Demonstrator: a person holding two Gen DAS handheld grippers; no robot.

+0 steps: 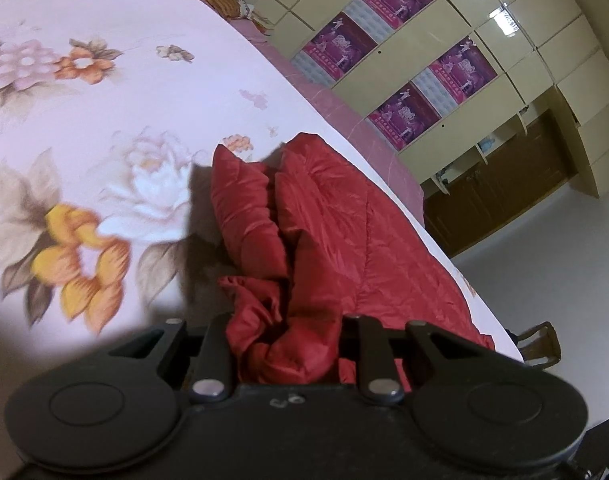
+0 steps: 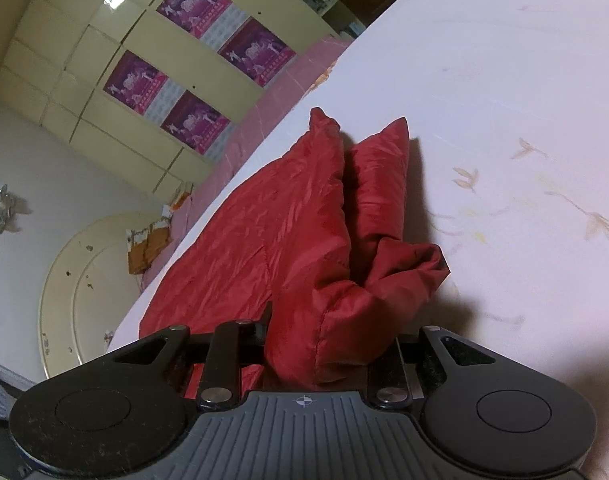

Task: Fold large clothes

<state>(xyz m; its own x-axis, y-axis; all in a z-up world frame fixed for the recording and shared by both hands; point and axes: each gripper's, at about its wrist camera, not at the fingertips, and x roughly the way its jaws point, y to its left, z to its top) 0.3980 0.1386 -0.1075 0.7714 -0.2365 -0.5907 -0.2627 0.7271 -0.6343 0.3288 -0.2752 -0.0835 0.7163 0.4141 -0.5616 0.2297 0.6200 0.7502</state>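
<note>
My matt black plastic left claw [image 1: 284, 344] and right claw [image 2: 324, 344] pinch the red quilted jacket [image 1: 324, 232], a faintly shiny, crinkled cloth. Far off, the cream wardrobe doors [image 1: 504, 24] look glossy.

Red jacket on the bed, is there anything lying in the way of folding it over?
Nothing visible. Both tongs, left and right, already grip the jacket, and the floral sheet beside it shows no other items.
</note>
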